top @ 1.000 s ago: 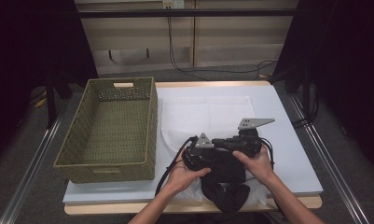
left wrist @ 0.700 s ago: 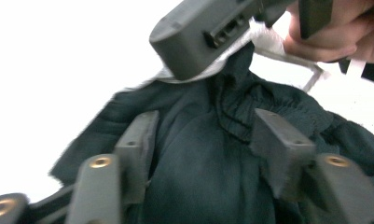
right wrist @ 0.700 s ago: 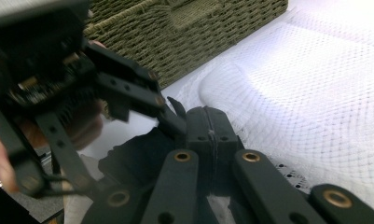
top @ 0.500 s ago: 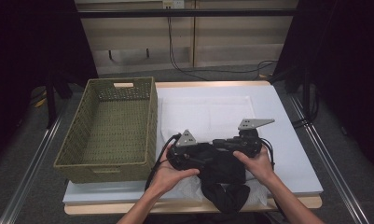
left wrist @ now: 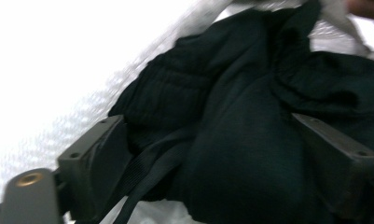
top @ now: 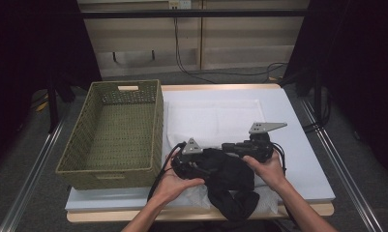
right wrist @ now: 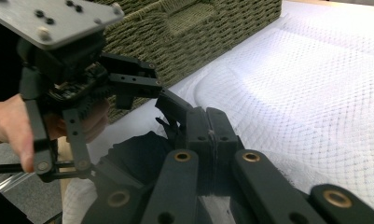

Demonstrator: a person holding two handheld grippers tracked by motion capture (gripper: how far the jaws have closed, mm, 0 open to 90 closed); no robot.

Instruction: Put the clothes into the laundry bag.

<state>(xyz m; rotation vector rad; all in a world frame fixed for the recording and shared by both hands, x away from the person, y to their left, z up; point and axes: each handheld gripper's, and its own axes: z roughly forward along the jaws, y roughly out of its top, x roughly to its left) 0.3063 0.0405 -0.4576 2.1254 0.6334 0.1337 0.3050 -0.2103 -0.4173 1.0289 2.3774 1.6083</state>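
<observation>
A: How do the hands sit?

B: In the high view both forearms come in from six o'clock. The left gripper (top: 201, 162) lies low over the table, its jaws pointing toward three o'clock. The right gripper (top: 230, 147) points back toward nine o'clock, so the two meet over the black garment (top: 228, 181).

A: And the jaws?

B: The left jaws have just been opening. In the left gripper view they stand wide apart with the dark cloth (left wrist: 250, 140) bunched between them, the pads not pressing on it. In the right gripper view the right jaws are pressed flat together; whether a fold is caught there I cannot tell.

A: Where is the garment?

B: At the near edge of the white quilted mat (top: 216, 116), about six o'clock on the table (top: 303, 145), one end hanging over the front edge.

A: Room to move?

B: The mat lies open toward twelve o'clock and the table toward three.

A: Anything in the way?

B: A woven green basket (top: 111, 133) stands at nine o'clock, its long wall just beside the left hand (top: 174, 181).
</observation>
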